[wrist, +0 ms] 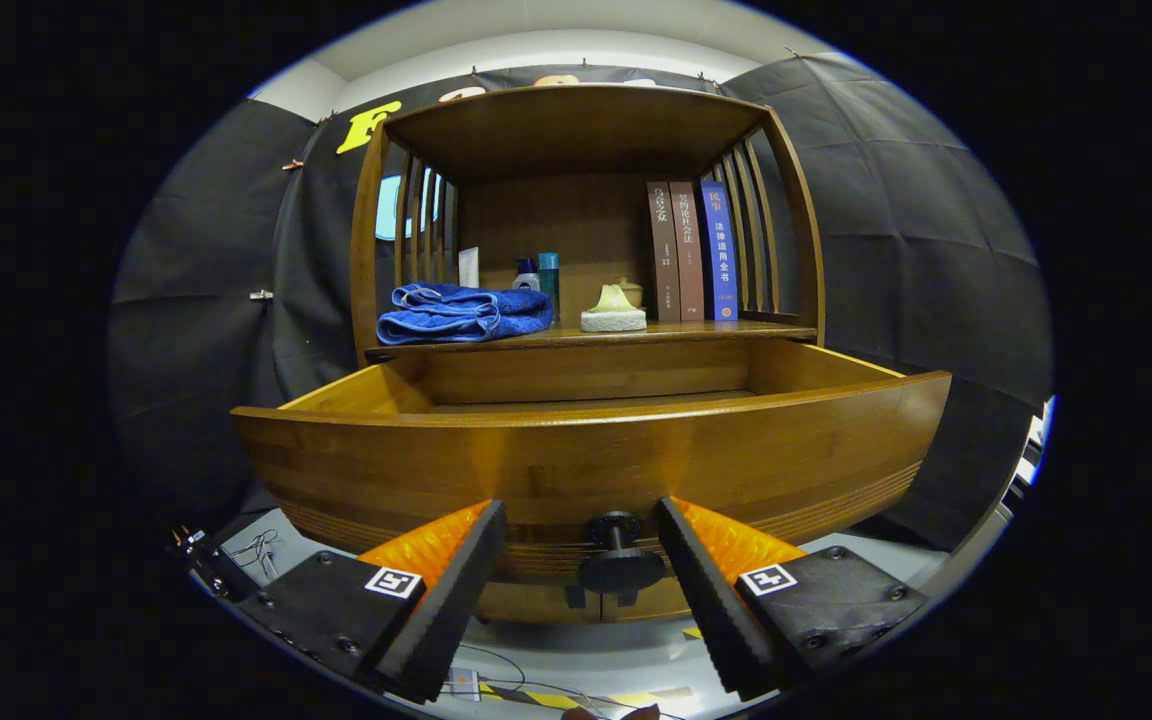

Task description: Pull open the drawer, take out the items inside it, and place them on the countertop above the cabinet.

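Your gripper (581,560) has its jaws apart, flanking the drawer knob (619,560) without touching it. The drawer (586,455) stands pulled out, solid stiff wood; its contents are hidden behind the front panel. Above it, on the desk (696,333), the folded blue towel (461,312) looks soft: pinch a fold.

Gripper (581,590) with ridged jaws, dark screwed finger mounts, square black-and-white marker tag on each

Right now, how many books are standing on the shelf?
3 books, upright side by side at the right end of the countertop: brown book, second brown book, then blue book by the slats. None seem hidden. The open gripper straddles the drawer knob.
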{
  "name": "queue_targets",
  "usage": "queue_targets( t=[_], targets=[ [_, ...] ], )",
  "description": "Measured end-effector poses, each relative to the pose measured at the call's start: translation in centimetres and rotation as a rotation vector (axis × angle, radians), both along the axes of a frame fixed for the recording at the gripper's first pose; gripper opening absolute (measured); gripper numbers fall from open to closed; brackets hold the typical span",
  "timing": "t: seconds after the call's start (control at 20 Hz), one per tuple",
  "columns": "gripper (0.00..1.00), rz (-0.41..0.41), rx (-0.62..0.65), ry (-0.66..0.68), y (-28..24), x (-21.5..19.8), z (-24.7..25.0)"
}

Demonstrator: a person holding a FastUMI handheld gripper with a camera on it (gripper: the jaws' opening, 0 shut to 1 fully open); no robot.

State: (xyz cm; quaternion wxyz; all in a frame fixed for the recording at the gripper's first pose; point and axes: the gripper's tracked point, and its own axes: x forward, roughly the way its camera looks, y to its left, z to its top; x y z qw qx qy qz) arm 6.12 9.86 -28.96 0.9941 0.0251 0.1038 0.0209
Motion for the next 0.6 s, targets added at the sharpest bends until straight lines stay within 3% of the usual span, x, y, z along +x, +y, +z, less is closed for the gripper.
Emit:
queue_targets(
  t=[0.6],
  targets=[
    [0.99,-0.013,-0.001,-0.01,0.0,7.8,1.1]
  ],
)
